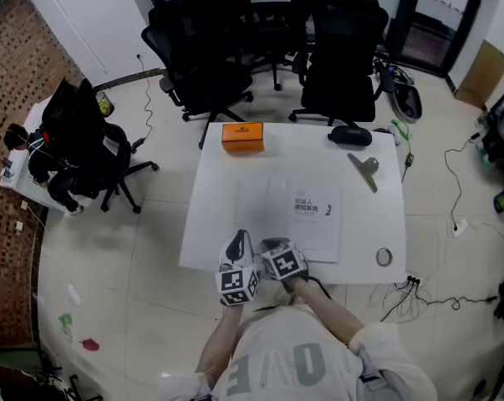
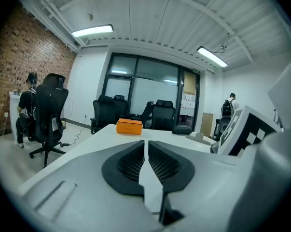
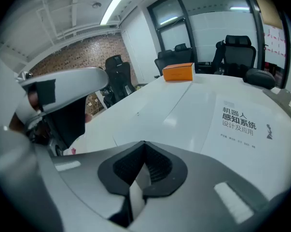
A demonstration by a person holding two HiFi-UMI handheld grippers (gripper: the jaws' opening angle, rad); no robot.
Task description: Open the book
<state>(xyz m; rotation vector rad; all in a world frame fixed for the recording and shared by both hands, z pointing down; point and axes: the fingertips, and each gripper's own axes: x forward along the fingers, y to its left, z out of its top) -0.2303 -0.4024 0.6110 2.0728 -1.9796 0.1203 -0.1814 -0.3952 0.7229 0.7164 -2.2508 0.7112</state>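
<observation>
The book (image 1: 316,221) is white and lies flat in the middle of the white table (image 1: 218,199), its printed title side (image 3: 239,122) facing up. A plain white leaf (image 1: 260,207) lies flat along its left side. Both grippers hover at the table's near edge, just in front of the book. My left gripper (image 1: 241,237) is by the leaf's near left corner. Its jaws (image 2: 145,144) stand together, with nothing visible between them. My right gripper (image 1: 271,246) is close beside it, tilted down toward the book, and its jaws (image 3: 143,146) are shut and empty.
An orange box (image 1: 242,137) stands at the table's far edge, a black case (image 1: 350,135) at the far right corner. A metal clip (image 1: 364,171) and a tape ring (image 1: 384,257) lie on the right. Black office chairs (image 1: 210,48) crowd the far side. A person (image 2: 27,110) sits at far left.
</observation>
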